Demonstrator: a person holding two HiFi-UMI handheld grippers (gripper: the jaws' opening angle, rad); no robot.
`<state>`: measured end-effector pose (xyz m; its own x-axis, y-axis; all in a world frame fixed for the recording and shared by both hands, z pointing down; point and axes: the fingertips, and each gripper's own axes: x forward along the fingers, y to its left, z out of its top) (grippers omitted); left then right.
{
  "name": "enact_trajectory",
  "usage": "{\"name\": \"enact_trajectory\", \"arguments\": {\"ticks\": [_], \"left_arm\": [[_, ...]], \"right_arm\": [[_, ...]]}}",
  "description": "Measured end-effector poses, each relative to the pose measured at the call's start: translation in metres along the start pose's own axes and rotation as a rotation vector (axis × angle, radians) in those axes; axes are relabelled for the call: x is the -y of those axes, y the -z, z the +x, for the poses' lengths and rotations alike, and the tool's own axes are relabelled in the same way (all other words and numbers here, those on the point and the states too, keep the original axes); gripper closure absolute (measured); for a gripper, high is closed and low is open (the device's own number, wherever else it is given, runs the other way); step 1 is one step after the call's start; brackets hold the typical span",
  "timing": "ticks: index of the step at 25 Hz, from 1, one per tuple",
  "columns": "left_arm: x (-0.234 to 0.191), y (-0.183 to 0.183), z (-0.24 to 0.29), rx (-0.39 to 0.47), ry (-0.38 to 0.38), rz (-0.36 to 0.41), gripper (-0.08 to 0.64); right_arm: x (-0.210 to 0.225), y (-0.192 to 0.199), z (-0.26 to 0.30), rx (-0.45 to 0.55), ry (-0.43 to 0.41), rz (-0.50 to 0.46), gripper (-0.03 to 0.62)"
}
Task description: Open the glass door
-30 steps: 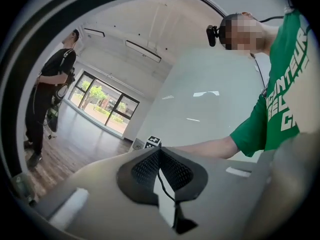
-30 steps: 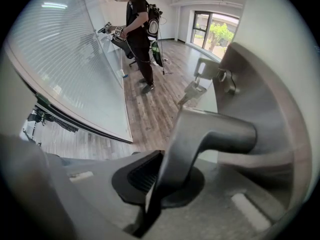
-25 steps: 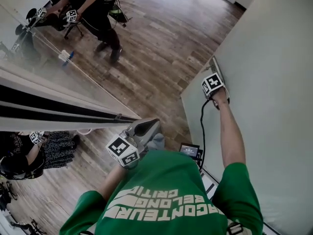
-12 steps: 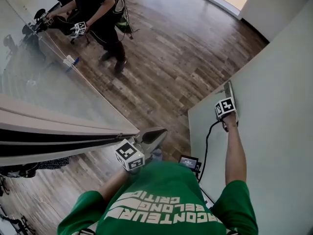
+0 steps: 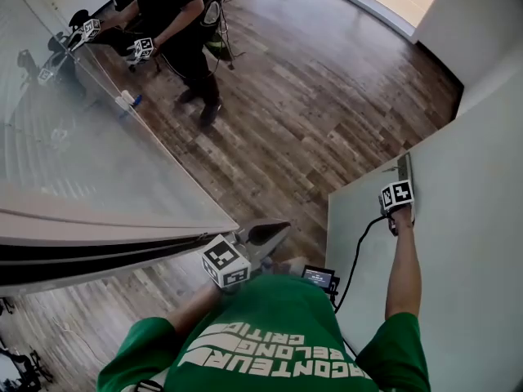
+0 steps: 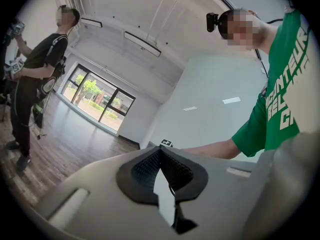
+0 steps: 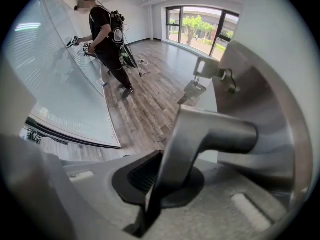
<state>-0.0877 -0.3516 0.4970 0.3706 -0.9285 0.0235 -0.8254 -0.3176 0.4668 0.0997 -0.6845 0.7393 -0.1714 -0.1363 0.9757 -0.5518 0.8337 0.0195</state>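
The right hand-held gripper [image 5: 400, 188] is clamped shut on the lever handle [image 7: 210, 131] of the door [image 5: 466, 243], which stands at the right with its free edge out over the floor [image 5: 286, 96]; it looks partly swung away from the glass wall [image 5: 98, 178] at the left. The left hand-held gripper [image 5: 278, 231] is closed on nothing and held level, near the body.

Risks, as I judge them: the lever is smooth and sits slanted between the jaws, so a pull off its line could let it slide out, leaving the door free to drift; keys [image 7: 192, 89] hang from the lock just beyond the handle and could catch the jaws; the cable [image 5: 355, 251] trailing along the right arm could snag on the door edge; the left hand-held gripper is close to the wall's near end and could knock it.
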Motion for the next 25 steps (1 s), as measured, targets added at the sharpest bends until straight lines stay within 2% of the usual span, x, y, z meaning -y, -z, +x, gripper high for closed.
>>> {"name": "enact_trajectory", "arguments": {"ticks": [5, 13, 25], "left_arm": [[-0.004, -0.001, 0.004, -0.002, -0.022, -0.003, 0.543], [-0.005, 0.000, 0.042, -0.001, -0.026, 0.011, 0.543], [0.013, 0.003, 0.126, -0.039, 0.061, 0.011, 0.543]], "right_arm": [[0.025, 0.009, 0.003, -0.010, 0.006, 0.036, 0.600], [0.067, 0.019, 0.007, 0.001, 0.007, 0.099, 0.600], [0.131, 0.034, 0.004, 0.006, 0.020, 0.195, 0.600]]}}
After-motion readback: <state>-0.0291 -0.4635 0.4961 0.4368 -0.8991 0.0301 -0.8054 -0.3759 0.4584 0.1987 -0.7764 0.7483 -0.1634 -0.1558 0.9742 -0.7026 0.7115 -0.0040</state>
